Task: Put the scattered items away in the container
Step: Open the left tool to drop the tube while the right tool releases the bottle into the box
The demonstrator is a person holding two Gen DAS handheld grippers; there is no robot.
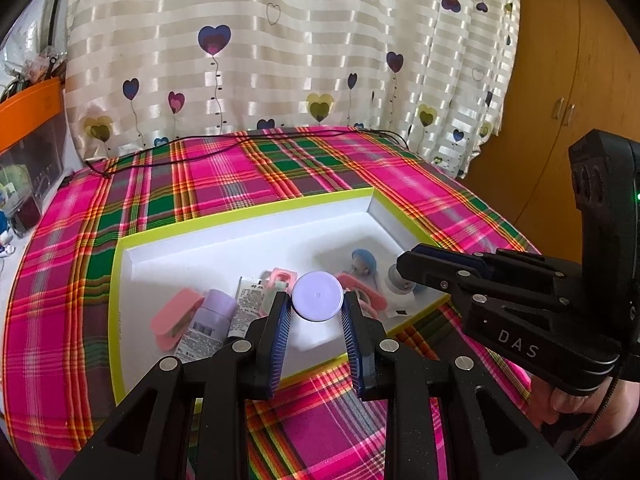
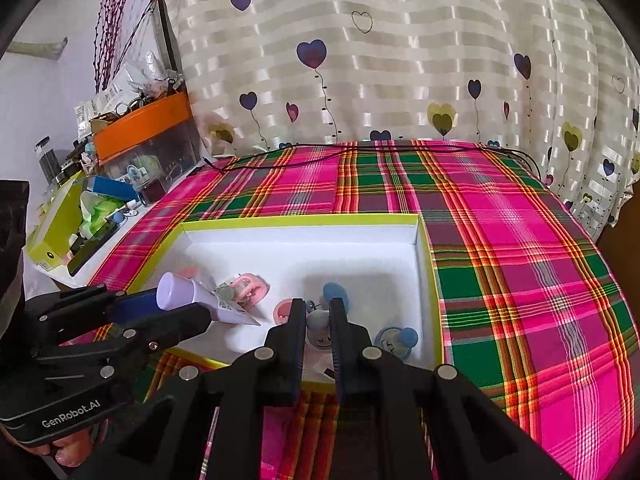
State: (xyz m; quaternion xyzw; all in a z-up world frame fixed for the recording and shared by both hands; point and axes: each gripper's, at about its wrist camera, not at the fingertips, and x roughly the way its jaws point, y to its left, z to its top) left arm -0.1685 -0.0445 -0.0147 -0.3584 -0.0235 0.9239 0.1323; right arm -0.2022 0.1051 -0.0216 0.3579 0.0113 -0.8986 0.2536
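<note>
I am mid-placement: my left gripper clenches the lilac-capped tube over the container, at nine o'clock of my right gripper, which pinches a small toy. Next, I judge, lower and release both.

The box's far half is bare white floor, open from above. Its near half is crowded: tubes and pink clips at left, blue-capped bits at right. The left gripper with its tube hangs over the near-left part. Plaid cloth right of the box lies free; a cable crosses the far edge.
</note>
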